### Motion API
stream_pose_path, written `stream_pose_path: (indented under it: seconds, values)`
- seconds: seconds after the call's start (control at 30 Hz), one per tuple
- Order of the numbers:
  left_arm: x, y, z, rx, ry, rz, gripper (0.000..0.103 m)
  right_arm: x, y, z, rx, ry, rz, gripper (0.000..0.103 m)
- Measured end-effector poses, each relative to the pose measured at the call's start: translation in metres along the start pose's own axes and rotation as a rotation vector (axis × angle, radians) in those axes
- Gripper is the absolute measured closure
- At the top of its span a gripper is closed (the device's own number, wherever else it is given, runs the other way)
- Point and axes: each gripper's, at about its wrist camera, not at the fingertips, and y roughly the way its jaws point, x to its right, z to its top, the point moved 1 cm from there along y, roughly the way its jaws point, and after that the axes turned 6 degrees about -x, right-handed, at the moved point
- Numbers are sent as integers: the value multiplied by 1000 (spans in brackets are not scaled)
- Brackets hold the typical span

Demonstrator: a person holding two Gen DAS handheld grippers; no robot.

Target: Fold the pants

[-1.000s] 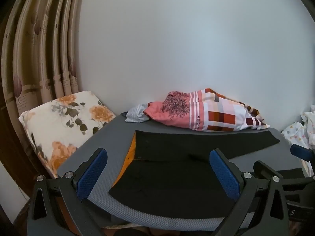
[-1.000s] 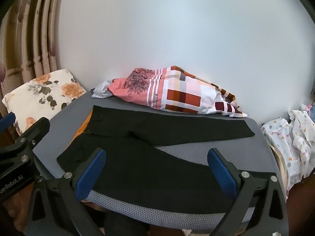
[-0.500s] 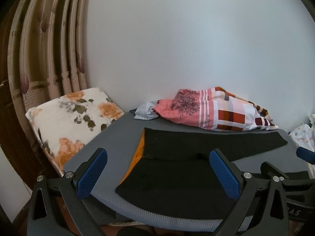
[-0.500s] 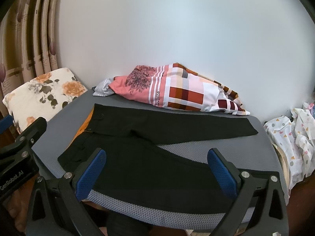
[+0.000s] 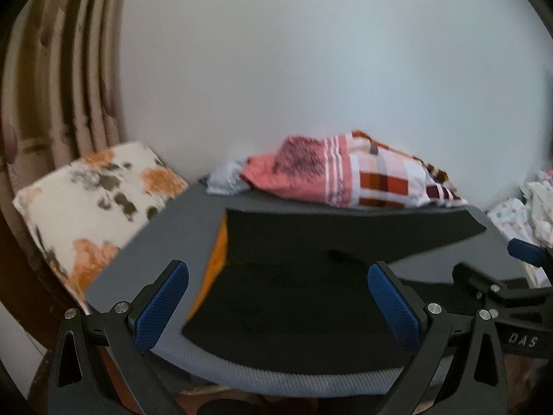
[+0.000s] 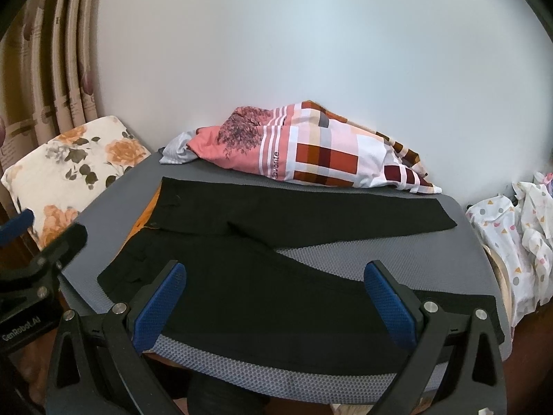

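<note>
Black pants (image 6: 262, 242) lie flat on the grey desk (image 6: 345, 252), legs spread in a V, waist to the left. Left claw (image 5: 276, 306) and right claw (image 6: 274, 302) both wide open w/ nothing held, hovering at desk's near edge above pants.

Both tools look alike: the left gripper (image 5: 278, 302) and the right gripper (image 6: 274, 302) each have a black angular frame with triangular cut-outs, round silver screws near the knuckles, and textured blue pads (image 6: 160, 307). White lettering reads "GenRobot.AI" on one body, "DAS" on the other.
</note>
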Motion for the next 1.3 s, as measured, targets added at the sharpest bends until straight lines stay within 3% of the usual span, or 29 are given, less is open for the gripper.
stream_pose_path:
  seconds: [0.1, 0.3, 0.33, 0.67, 0.8, 1.0, 1.3]
  values:
    - [-5, 10, -2, -27, -24, -20, 0, 0, 7, -1, -15, 3, 1, 1]
    - [-9, 27, -10, -53, -25, 65, 0, 2, 23, 1, -48, 7, 3, 1]
    - [-9, 28, -11, -41, -23, 88, 0, 2, 25, 1, -53, 6, 4, 1]
    - [-15, 38, -14, 9, -16, 53, 0, 1, 46, 5, -86, 15, -3, 1]
    - [-21, 47, -15, 40, -1, 117, 0, 1, 56, 8, -94, 28, 17, 1]
    - [-48, 92, -2, -98, 21, 117, 0, 8, 79, 10, -116, 48, 107, 1]
    - [-86, 167, 19, -124, 77, 164, 0, -4, 119, 34, -122, -1, 56, 1]
